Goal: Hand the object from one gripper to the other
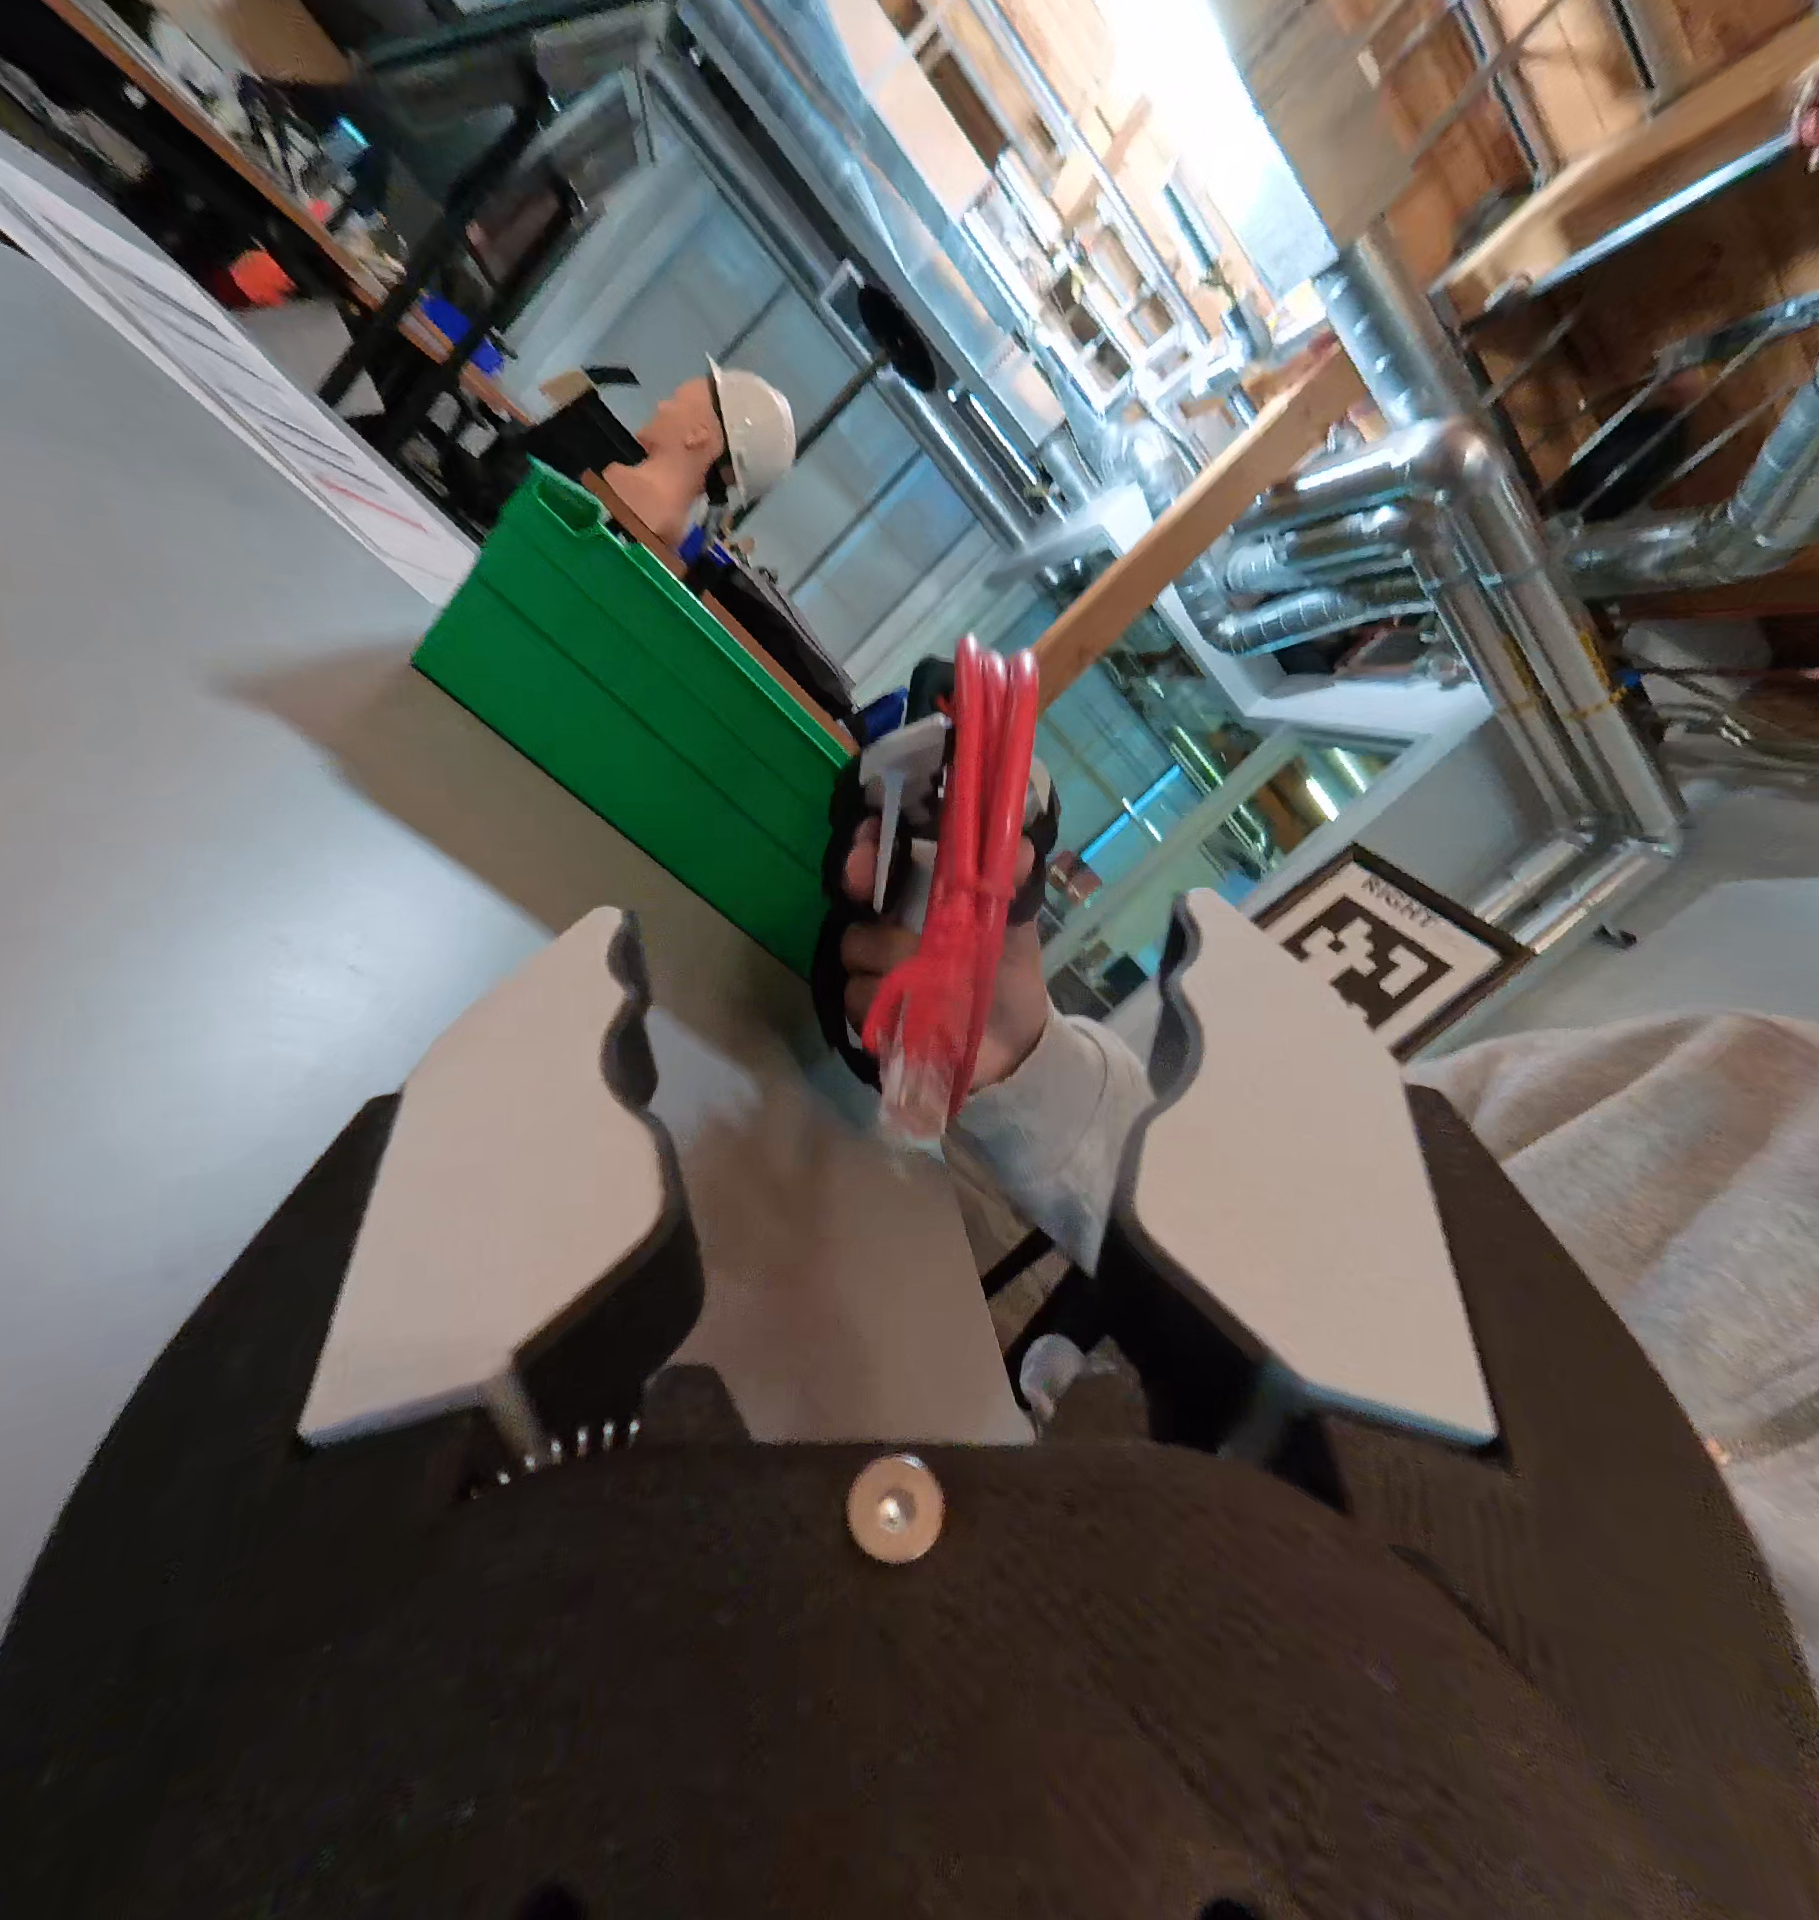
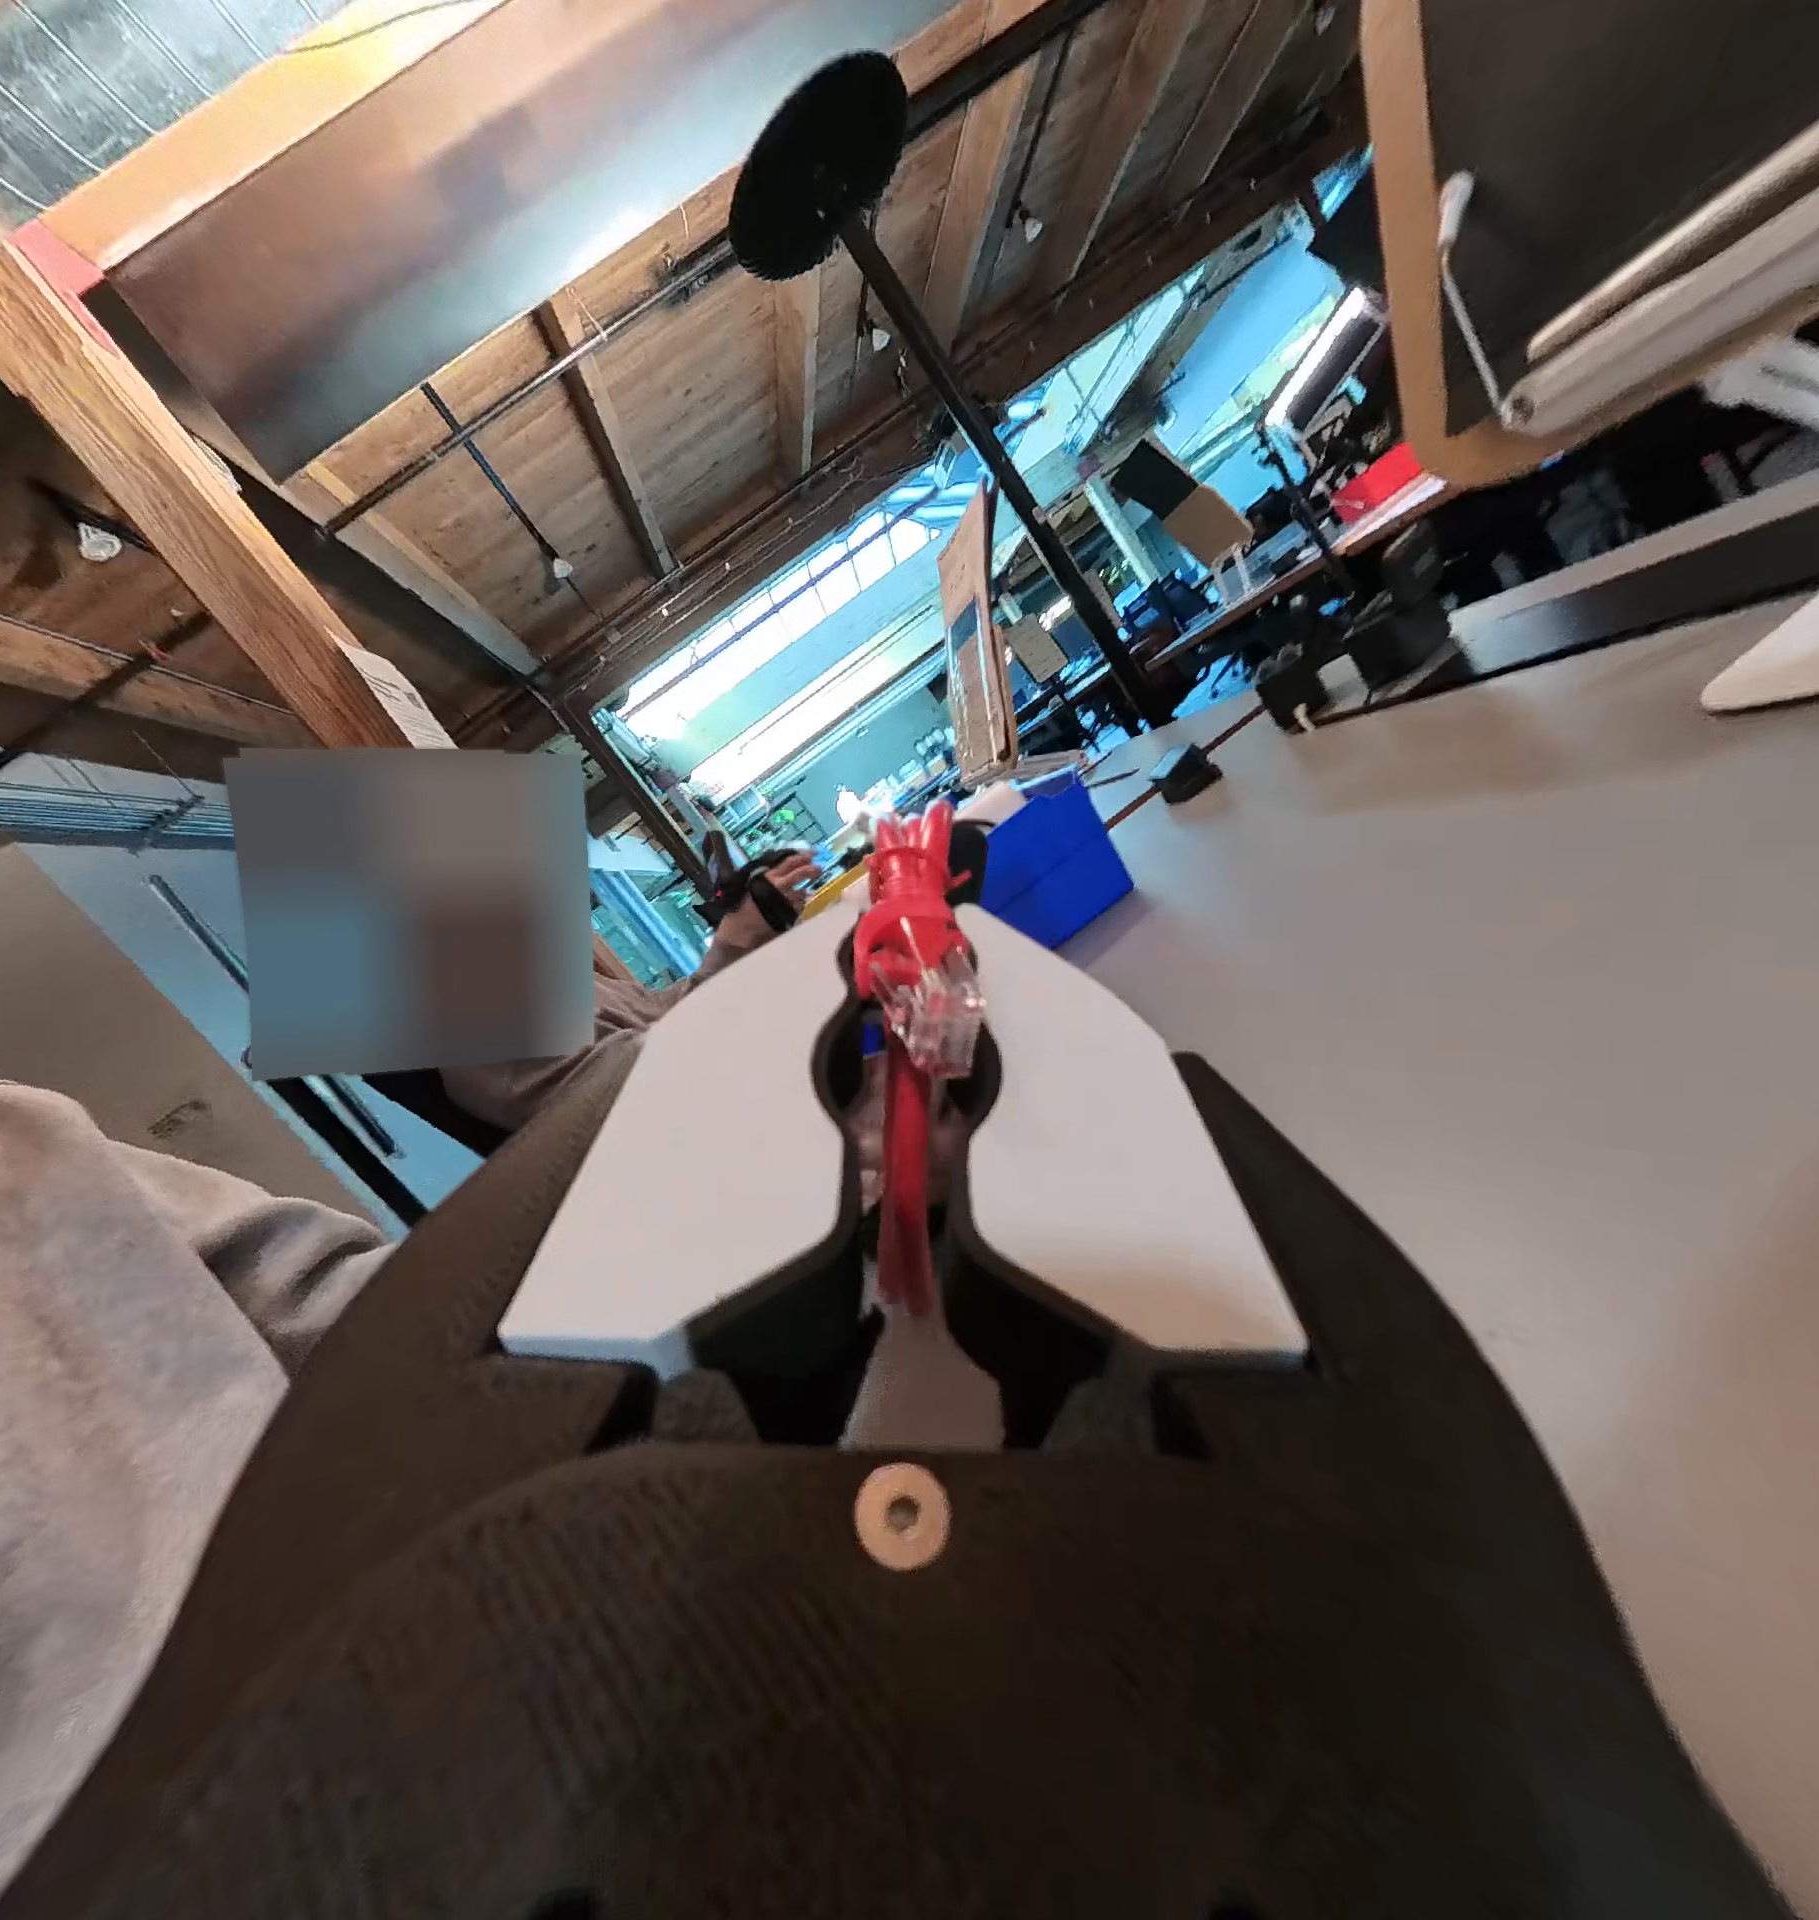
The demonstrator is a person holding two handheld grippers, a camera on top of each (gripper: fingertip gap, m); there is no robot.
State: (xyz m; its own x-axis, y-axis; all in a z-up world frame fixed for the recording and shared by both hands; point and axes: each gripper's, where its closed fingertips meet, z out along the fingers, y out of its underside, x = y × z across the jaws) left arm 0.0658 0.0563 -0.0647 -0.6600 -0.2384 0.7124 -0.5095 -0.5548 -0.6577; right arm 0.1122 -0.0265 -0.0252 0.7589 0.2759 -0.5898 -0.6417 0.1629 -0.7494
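Observation:
A bundled red network cable (image 2: 910, 940) with clear plastic plugs is clamped between the white fingers of my right gripper (image 2: 910, 925), which is shut on it; part of the cable runs back between the fingers. In the left wrist view the same cable (image 1: 972, 842) stands upright ahead, held by the far-off right gripper (image 1: 920, 821) and the hand behind it. My left gripper (image 1: 905, 925) is open and empty, its white fingers (image 1: 531, 1153) spread wide, with the cable a short way beyond and between the tips. Both grippers are lifted above the grey table (image 2: 1404, 987).
A green crate (image 1: 624, 686) stands on the table behind the cable. A blue box (image 2: 1050, 862) sits on the table ahead of the right gripper. A framed black-and-white marker board (image 1: 1372, 956) stands at right. A grey sleeve (image 1: 1663, 1247) fills the right side. Left tips to right tips: about 11 centimetres.

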